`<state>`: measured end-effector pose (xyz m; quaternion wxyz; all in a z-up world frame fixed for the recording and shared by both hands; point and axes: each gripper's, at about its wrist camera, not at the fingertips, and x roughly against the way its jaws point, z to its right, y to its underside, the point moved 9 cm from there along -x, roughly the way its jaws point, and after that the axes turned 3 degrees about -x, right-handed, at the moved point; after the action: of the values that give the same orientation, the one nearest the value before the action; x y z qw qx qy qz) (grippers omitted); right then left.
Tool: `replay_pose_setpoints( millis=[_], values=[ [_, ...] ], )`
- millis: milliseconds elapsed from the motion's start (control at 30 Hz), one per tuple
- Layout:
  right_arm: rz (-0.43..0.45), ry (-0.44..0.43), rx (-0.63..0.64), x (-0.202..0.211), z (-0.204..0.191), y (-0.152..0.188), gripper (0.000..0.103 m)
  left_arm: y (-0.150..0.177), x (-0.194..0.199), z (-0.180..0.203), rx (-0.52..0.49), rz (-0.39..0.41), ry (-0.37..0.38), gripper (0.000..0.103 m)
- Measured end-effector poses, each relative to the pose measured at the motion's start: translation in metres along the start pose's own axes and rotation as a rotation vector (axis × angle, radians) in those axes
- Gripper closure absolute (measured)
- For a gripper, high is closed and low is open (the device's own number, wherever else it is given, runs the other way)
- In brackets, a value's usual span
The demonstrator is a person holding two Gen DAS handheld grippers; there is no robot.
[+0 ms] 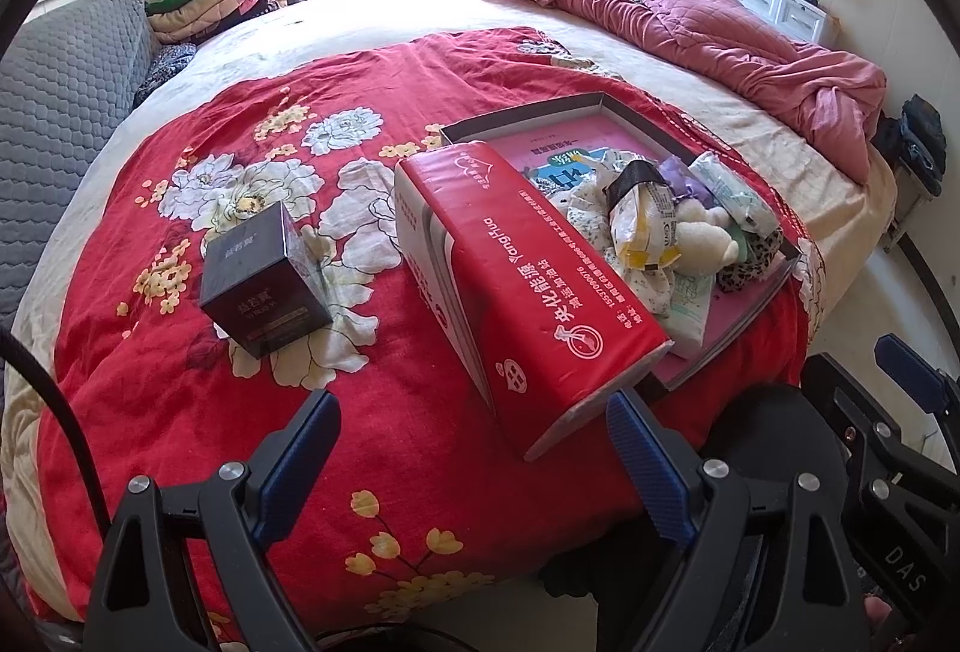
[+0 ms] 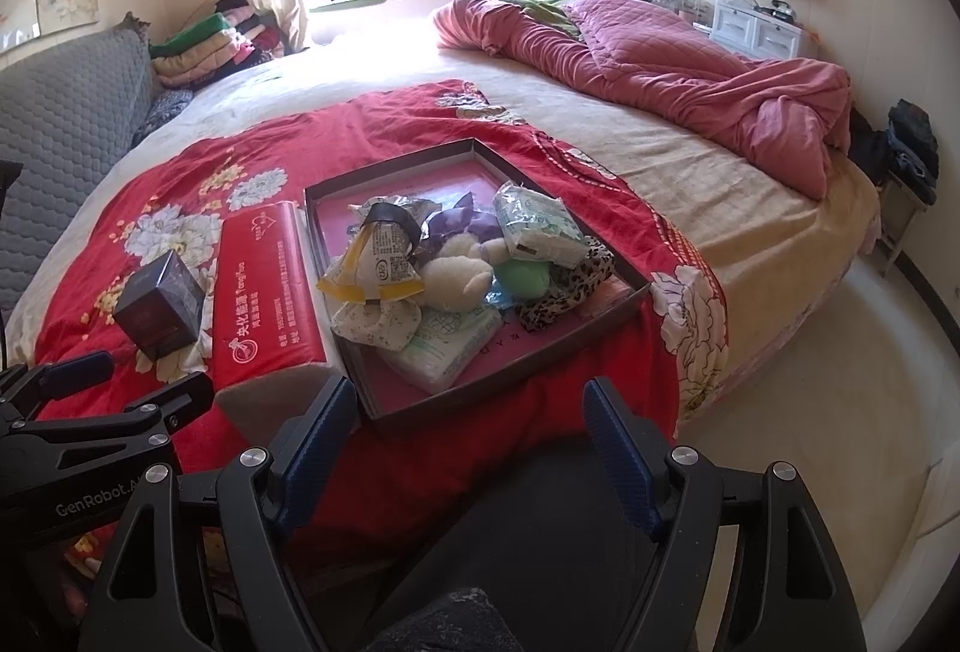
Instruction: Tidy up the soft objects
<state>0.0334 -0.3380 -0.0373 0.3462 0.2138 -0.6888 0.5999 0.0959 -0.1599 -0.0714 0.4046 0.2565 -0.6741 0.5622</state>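
Hovering at the near edge of the bed [image 2: 690, 172], both tongs empty and well short of the goods. Red flowered blanket [image 1: 180, 412] spread over the near half of the bed; everything of the task lies on it.

Shallow dark tray [image 2: 420, 156] on the blanket, already heaped with soft items: plush toy [image 2: 456, 277], snack packet [image 2: 375, 262], tissue pack [image 2: 534, 223], leopard-print cloth [image 2: 570, 292], further small pieces I cannot sort out. Red tissue box [image 1: 516, 280] lies just left of the tray; in the left wrist view its far part seems to lean on the tray rim. Small black box [image 1: 264, 280] stands apart, further left.

Left tongs [image 1: 474, 448]: jaws wide apart, nothing between them. Right tongs [image 2: 471, 442]: jaws wide apart, nothing between them.

Judgement: collecting appears largely done; the two boxes remain outside the tray, and whether they count as soft is unclear. Next move, if the red tissue box is wanted, calls for the left tongs to reach forward and span its narrow end, squeezing gently since the carton may crush.
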Motion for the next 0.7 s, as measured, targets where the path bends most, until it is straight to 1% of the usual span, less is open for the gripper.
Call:
replay_pose_setpoints(
  millis=[467,600,700],
  values=[
    [-0.002,-0.004,0.007,-0.0027,-0.0008,0.0009,0.024,0.0027,-0.0035,-0.0006,0.0,-0.017,-0.001,0.013],
    [-0.001,-0.004,0.007,-0.0025,-0.0002,0.0009,0.024,0.0024,-0.0033,0.0015,-0.007,-0.012,0.017,0.013],
    [-0.007,-0.006,0.009,-0.0031,-0.0003,0.0014,0.024,0.0006,-0.0027,0.004,-0.007,-0.002,0.055,0.013]
  ],
)
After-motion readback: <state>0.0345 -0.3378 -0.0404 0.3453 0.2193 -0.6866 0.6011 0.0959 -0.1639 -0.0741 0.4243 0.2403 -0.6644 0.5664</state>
